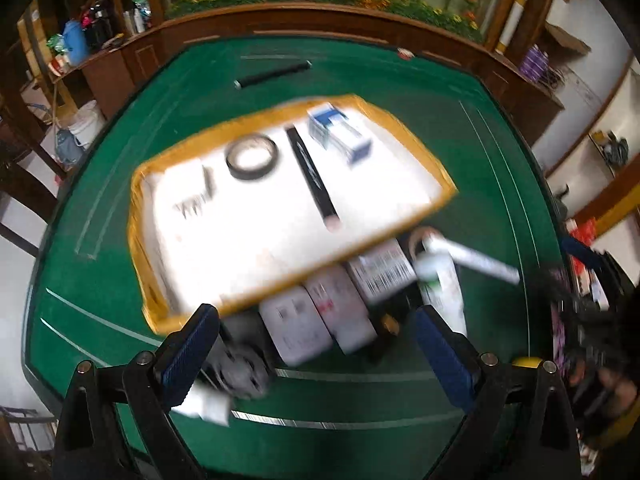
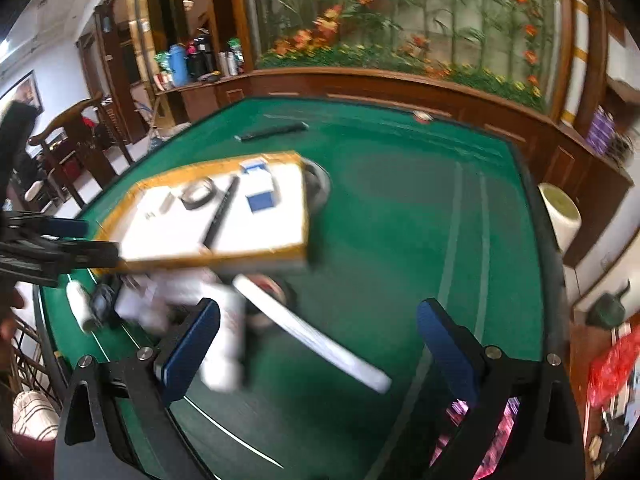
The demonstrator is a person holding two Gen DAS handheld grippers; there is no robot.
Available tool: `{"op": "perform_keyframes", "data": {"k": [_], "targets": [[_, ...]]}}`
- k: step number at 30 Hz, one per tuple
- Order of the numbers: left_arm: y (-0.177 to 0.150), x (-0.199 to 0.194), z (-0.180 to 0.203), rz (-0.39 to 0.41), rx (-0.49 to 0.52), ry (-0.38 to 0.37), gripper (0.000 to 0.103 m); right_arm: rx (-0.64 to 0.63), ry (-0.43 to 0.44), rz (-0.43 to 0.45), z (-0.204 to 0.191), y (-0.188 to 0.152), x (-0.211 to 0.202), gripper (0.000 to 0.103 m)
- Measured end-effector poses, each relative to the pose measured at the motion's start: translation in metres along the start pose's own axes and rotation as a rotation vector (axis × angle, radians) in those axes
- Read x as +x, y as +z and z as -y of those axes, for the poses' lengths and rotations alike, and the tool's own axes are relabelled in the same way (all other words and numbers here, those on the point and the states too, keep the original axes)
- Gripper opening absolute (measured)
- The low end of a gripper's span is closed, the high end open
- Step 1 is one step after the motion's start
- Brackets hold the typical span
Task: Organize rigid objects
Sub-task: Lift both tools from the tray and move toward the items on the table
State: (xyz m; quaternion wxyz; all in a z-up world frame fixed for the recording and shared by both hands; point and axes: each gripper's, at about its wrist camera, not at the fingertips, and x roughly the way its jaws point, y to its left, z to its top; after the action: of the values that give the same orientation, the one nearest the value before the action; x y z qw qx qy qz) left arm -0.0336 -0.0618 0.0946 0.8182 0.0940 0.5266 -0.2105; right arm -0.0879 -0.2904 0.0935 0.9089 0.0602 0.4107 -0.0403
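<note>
A white tray with a yellow rim (image 1: 134, 216) (image 2: 224, 258) sits on the green table. It holds a dark tape ring (image 1: 236, 168) (image 2: 196, 196), a long black pen (image 1: 312, 172) (image 2: 222, 216), a blue-and-white box (image 1: 340, 132) (image 2: 260, 190) and small metal bits (image 1: 192, 204). In front of the tray lies a blurred pile of white boxes (image 1: 296, 328), a barcode box (image 1: 380, 272), a white bottle (image 1: 440, 284) and a long white tube (image 1: 472, 258) (image 2: 312, 332). My left gripper (image 1: 318, 356) hangs open above the boxes. My right gripper (image 2: 320, 348) is open over the tube, touching nothing.
A black stick (image 1: 272, 74) (image 2: 274, 131) lies near the table's far edge. A grey object (image 1: 240, 364) and a white roll (image 2: 82, 308) lie near the front left. A wooden cabinet (image 2: 360, 84) borders the far side. A white bucket (image 2: 560, 216) stands off the right edge.
</note>
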Motion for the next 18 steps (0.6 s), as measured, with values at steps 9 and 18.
{"op": "perform_keyframes", "data": {"k": [9, 18], "targets": [[-0.017, 0.023, 0.044, -0.078, 0.055, -0.057, 0.099, 0.06, -0.006, -0.006, 0.035, 0.005, 0.036, 0.098], [0.008, 0.063, 0.097, -0.089, 0.088, -0.059, 0.093, 0.016, 0.051, 0.004, 0.021, 0.036, 0.023, 0.098]]}}
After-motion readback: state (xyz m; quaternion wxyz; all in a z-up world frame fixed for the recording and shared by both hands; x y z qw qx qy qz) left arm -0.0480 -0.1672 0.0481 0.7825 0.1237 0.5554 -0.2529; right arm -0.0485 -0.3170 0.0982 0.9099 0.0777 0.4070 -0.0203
